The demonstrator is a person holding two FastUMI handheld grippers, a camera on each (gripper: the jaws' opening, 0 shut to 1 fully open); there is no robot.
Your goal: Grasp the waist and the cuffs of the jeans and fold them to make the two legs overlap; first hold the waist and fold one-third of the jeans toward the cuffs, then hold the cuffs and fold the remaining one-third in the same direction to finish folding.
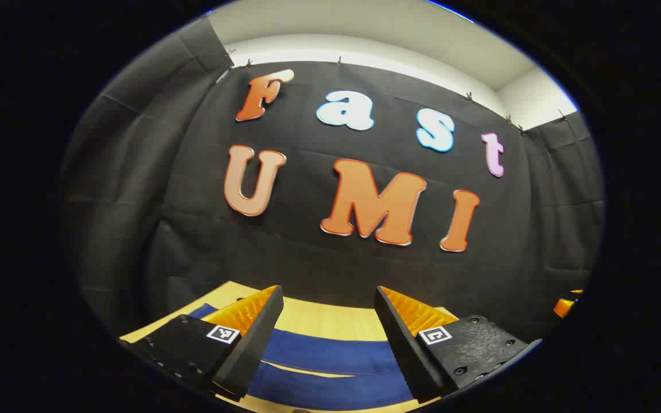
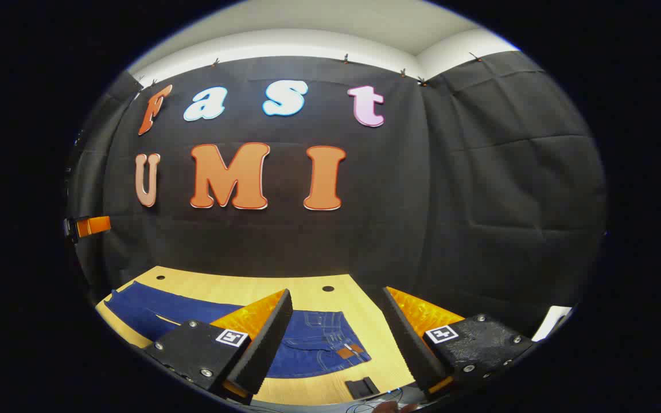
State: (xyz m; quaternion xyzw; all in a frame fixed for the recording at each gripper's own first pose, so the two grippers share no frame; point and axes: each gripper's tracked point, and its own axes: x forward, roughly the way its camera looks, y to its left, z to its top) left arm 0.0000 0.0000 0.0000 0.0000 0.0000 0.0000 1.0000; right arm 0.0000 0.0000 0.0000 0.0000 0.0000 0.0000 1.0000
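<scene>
The jeans (image 2: 307,344) lie flat and unfolded on the light wooden counter (image 2: 319,295), stretched lengthwise along it. In the right gripper view the waist end, with its pockets and a small brown patch (image 2: 349,351), lies toward the counter's right edge, and the legs run off toward the left edge; a narrow strip of counter shows between the two legs. Two small round holes (image 2: 328,288) sit in the counter near its far edge, just behind the jeans.

The right tool (image 2: 336,321) hangs above the waist end, its two fingers spread wide with nothing between them and not touching the denim. A small dark object (image 2: 362,387) rests on the counter's near edge, just in front of the waist.

In the left gripper view the left tool (image 1: 327,318) hovers above the legs (image 1: 330,355), its fingers likewise spread wide and gripping nothing. The two legs lie side by side, with a thin sliver of counter (image 1: 319,318) between them.
</scene>
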